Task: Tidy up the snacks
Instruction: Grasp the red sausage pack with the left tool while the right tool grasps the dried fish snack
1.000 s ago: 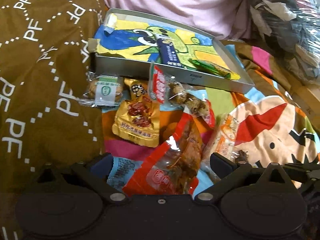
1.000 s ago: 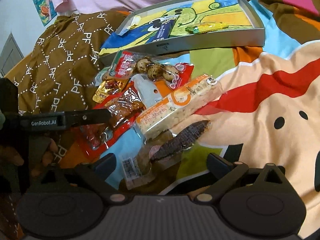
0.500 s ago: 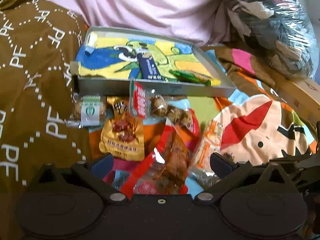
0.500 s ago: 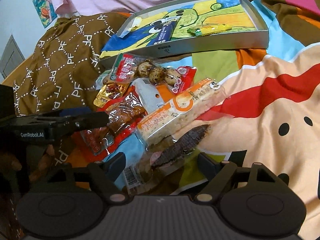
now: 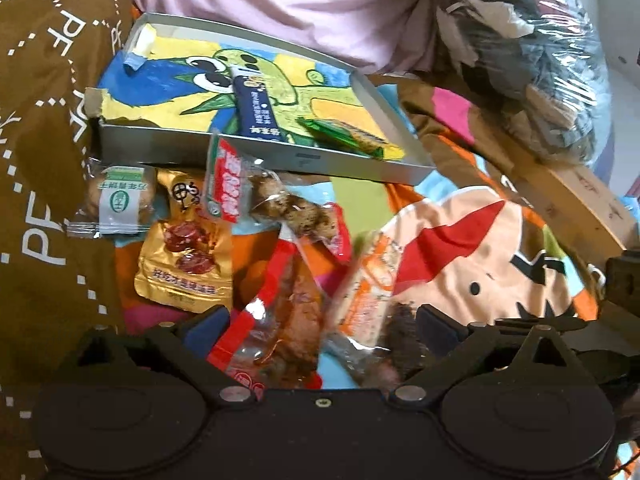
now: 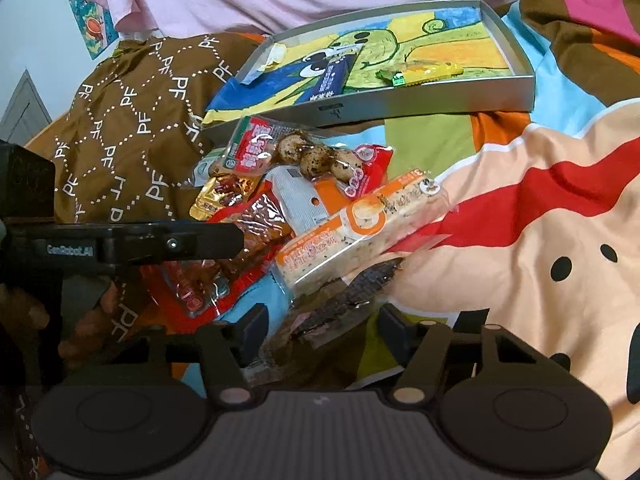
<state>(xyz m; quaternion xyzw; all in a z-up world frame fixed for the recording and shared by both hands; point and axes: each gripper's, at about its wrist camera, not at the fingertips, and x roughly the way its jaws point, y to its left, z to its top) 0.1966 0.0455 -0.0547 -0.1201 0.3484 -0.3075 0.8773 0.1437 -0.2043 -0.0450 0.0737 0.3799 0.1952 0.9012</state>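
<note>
right gripper point(image 6: 322, 326) | narrowing from wide open around the dark snack packet point(image 6: 348, 296), not yet clamped | left gripper point(image 5: 320, 328) | hanging spread and empty over the red packet point(image 5: 280, 332) | tray point(image 6: 432, 100) | holding two snacks, pile lying just beside it | pick-up beginning
</note>
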